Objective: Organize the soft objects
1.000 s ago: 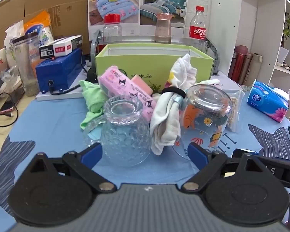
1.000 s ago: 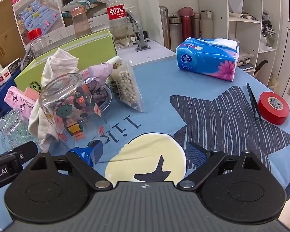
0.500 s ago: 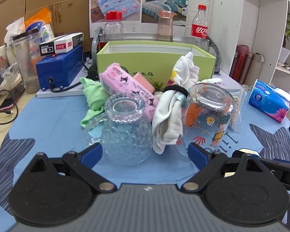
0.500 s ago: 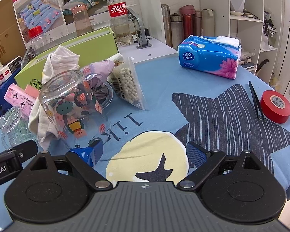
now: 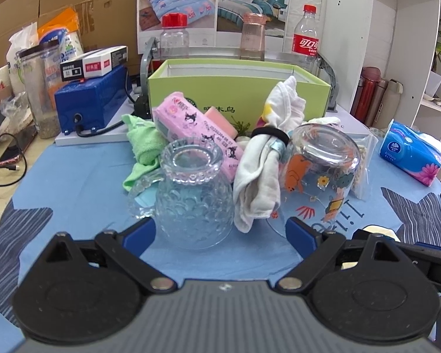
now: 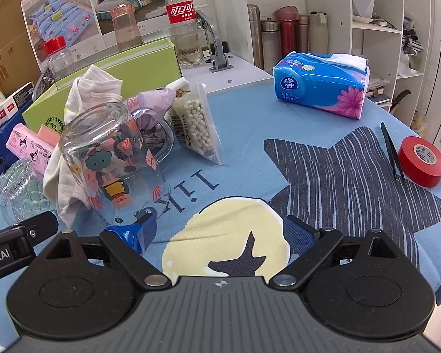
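1. Left tool [image 5: 220, 229]: spread wide, nothing held, blue pads flanking the near side of the beaded glass jar [image 5: 194, 197] without touching it.
2. Right tool [image 6: 219, 231]: spread wide and empty over the printed blue worktop [image 6: 250, 153]; left pad just beside the cartoon-printed glass [image 6: 111, 158].
3. White cloth bundle [image 5: 261, 173]: wedged between beaded jar and printed glass, straight ahead of the left tool and just beyond its pads; long axis running away toward the green box [image 5: 238, 94], cinched by a black band [image 5: 269, 133].
4. Nearer hand, by judgement: the left; probably a reach between two hard, slick glasses.
5. Behind the beaded jar: fuzzy green towel [image 5: 144, 147], glossy pink tissue pack [image 5: 200, 129], pink sponge [image 5: 222, 122].
6. Green box: open-topped, rigid card, likely the destination.
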The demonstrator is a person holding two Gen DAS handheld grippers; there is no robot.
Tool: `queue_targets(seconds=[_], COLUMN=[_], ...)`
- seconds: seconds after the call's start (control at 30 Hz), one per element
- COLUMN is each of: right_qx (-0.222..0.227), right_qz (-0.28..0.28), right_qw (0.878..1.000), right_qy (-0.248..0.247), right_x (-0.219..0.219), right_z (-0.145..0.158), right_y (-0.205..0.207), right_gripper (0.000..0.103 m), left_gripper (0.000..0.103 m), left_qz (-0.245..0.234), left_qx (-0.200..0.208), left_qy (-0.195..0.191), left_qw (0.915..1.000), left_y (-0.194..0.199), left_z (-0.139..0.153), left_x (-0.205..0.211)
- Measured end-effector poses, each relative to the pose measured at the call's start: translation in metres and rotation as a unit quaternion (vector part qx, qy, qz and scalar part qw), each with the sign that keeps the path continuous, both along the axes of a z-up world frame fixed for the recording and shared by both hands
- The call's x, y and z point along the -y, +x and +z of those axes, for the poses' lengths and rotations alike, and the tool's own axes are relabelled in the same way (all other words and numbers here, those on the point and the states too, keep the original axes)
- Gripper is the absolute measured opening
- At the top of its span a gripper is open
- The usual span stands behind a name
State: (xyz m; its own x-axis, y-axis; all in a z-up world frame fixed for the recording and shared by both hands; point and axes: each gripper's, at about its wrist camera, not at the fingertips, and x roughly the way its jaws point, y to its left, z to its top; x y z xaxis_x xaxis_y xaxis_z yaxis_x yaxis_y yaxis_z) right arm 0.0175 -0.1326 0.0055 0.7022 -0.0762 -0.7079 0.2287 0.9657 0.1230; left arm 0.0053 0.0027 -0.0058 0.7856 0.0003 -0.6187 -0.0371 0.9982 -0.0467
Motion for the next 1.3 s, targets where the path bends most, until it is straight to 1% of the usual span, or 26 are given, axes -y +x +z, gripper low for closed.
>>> queue_targets(seconds=[1.3], right_qx=[-0.006], right_qz=[0.008], right_qw=[1.000], right_qy=[0.000], right_x=[-0.0041], right_z=[-0.0028], right_y=[0.0030], right_gripper=[0.080], left_gripper=[0.090], left_qz=[-0.002], left_qx=[-0.007], left_qy=[-0.008], left_qw=[0.9999], left_y=[0.0038], left_z=[-0.0016], left_x=[-0.0034])
